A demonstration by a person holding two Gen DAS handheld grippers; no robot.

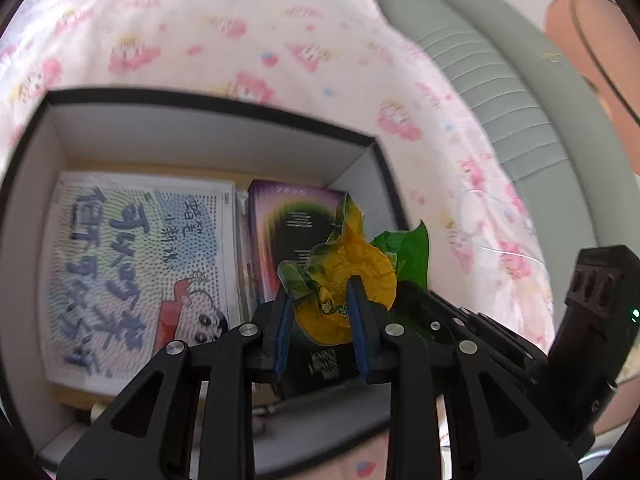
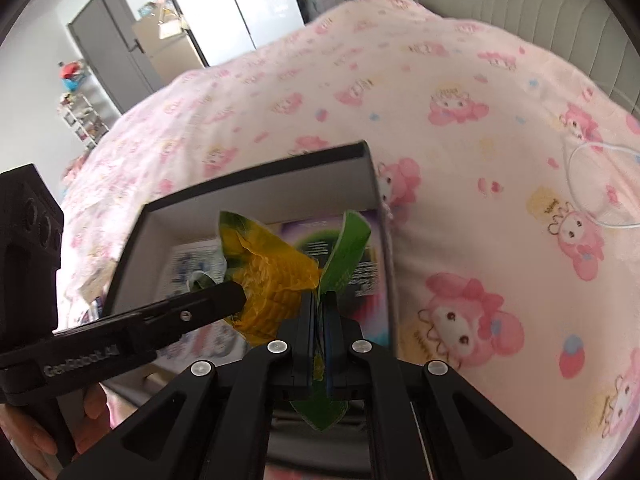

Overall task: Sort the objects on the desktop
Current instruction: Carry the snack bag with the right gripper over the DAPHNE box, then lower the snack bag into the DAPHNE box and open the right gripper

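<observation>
While both grippers meet over the open box, a crumpled yellow and green wrapper hangs between them above its right side. The left gripper has its blue-padded fingers set narrowly on either side of the yellow part, pressing it. The right gripper is pinched almost closed on the green end of the wrapper, which sticks out above and below its fingers. The box, black outside and white inside, sits on a pink cartoon-print blanket. Lying flat inside it are a white book with large blue characters on the left and a purple and black packet just beside it. A thin white cable loops on the blanket, well apart from the box.
</observation>
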